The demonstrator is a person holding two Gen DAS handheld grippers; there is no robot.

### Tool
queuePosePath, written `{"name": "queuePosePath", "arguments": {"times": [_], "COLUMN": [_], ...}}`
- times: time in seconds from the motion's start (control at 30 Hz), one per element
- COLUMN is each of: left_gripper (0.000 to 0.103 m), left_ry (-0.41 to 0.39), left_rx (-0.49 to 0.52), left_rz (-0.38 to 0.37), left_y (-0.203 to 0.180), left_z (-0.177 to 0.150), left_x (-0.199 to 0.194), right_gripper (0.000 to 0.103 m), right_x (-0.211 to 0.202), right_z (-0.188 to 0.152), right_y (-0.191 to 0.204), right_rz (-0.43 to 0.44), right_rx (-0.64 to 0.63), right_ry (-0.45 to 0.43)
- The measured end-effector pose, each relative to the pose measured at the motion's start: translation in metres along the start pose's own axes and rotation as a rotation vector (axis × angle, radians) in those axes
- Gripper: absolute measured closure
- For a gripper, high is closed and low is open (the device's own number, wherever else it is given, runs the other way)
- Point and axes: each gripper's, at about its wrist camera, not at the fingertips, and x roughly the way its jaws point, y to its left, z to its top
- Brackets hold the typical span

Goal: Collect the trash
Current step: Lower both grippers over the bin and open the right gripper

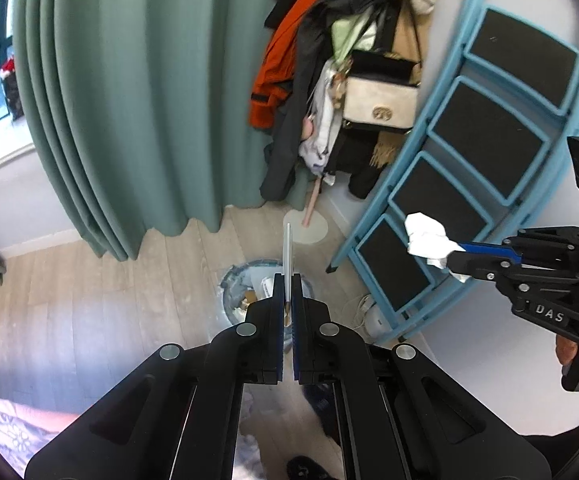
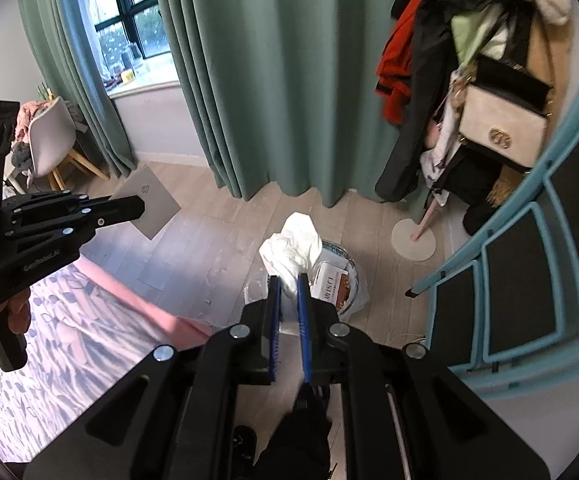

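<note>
Tool in your left hand (image 1: 288,292): its two fingers are pressed together on a thin grey card (image 1: 288,256), which the left wrist view shows only edge-on as a pale sliver; the right wrist view shows the same card's flat face (image 2: 151,204), with a small mark too fine to read. Behind it, at the left, a chair (image 2: 49,140) draped with clothes is partly cut off by the tool body, and a green curtain (image 1: 129,92) hides most of the window.

Below and ahead of both tools, on the wood floor (image 1: 89,280), stands the trash bin (image 1: 233,280), lined with a clear bag. Your fingers cover much of its opening. Inside you can make out a printed box (image 2: 335,286) and some brownish scraps (image 1: 245,304) that are hard to identify.

Tool in your right hand (image 2: 288,284): its fingers are clamped on a crumpled white tissue (image 2: 291,248), held in the air above the bin's rim; the left wrist view shows that tissue (image 1: 427,240) in front of a blue step ladder (image 1: 469,184). At the far right, a coat rack (image 2: 469,80) piled with clothing and a cream handbag (image 2: 501,132) is clipped by the frame edge.
</note>
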Motion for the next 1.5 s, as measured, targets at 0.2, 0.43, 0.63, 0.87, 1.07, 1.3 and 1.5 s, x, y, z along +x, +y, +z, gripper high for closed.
{"name": "queuePosePath", "arguments": {"times": [0.2, 0.43, 0.63, 0.87, 1.07, 1.3, 1.5], "left_gripper": [0.101, 0.101, 0.101, 0.101, 0.101, 0.101, 0.098], "left_ry": [0.082, 0.171, 0.264, 0.368, 0.398, 0.424, 0.439], "left_rx": [-0.048, -0.198, -0.221, -0.202, -0.186, -0.204, -0.199], "left_rz": [0.006, -0.012, -0.021, -0.018, -0.029, -0.021, -0.019], "left_y": [0.032, 0.073, 0.091, 0.117, 0.126, 0.128, 0.124], "left_z": [0.012, 0.004, -0.032, -0.077, -0.089, -0.094, -0.095], "left_x": [0.096, 0.24, 0.344, 0.424, 0.465, 0.492, 0.494], "right_gripper": [0.093, 0.092, 0.093, 0.093, 0.093, 0.092, 0.092], "right_x": [0.1, 0.233, 0.336, 0.423, 0.467, 0.485, 0.491], "right_z": [0.021, 0.023, 0.002, -0.019, -0.027, -0.03, -0.031], "right_y": [-0.025, -0.054, -0.071, -0.085, -0.09, -0.091, -0.092], "right_rz": [0.048, 0.092, 0.111, 0.142, 0.16, 0.173, 0.158], "right_rx": [-0.023, -0.09, -0.085, -0.091, -0.116, -0.129, -0.166], "right_ry": [0.103, 0.245, 0.334, 0.396, 0.428, 0.454, 0.458]}}
